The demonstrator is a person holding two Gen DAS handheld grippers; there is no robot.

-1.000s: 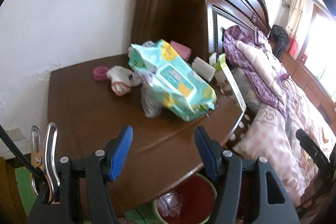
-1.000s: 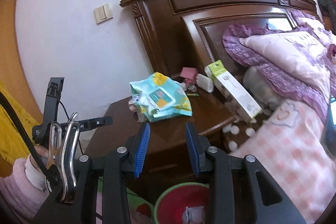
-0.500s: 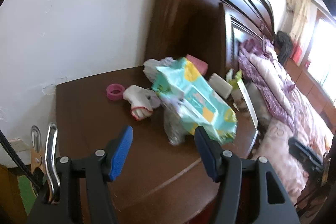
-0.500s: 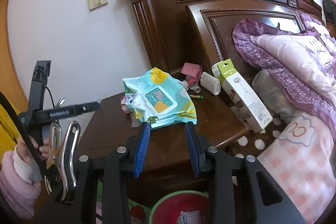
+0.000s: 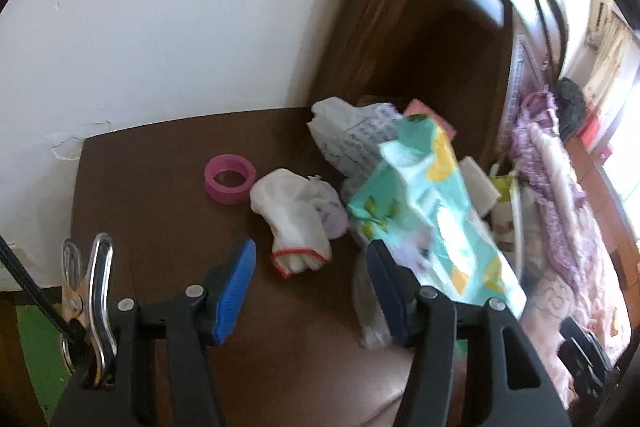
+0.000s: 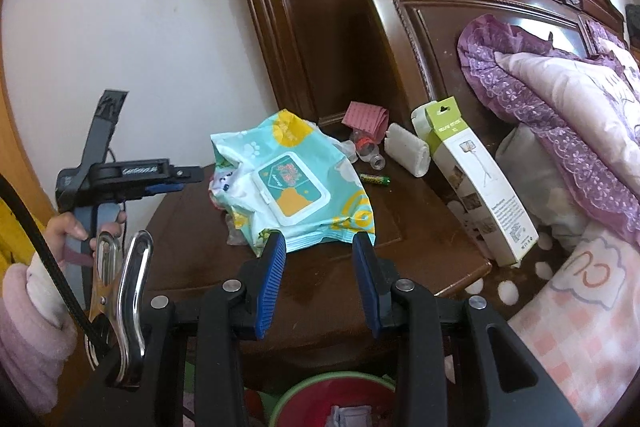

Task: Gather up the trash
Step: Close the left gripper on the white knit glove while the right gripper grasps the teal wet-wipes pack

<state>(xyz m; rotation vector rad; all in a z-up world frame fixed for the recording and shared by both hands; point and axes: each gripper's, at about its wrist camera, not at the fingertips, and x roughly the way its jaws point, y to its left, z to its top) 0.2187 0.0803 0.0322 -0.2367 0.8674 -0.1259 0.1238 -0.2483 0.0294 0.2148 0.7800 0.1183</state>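
Both claws hang over a cluttered bedside surface: the left claw closing with nothing between its pads, the right claw half-spread and empty, crumpled white trash lying beside a wipes pack

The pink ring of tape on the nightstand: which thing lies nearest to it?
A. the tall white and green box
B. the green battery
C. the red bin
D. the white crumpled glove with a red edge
D: in the left wrist view the white glove lies just right of the pink tape ring on the nightstand.
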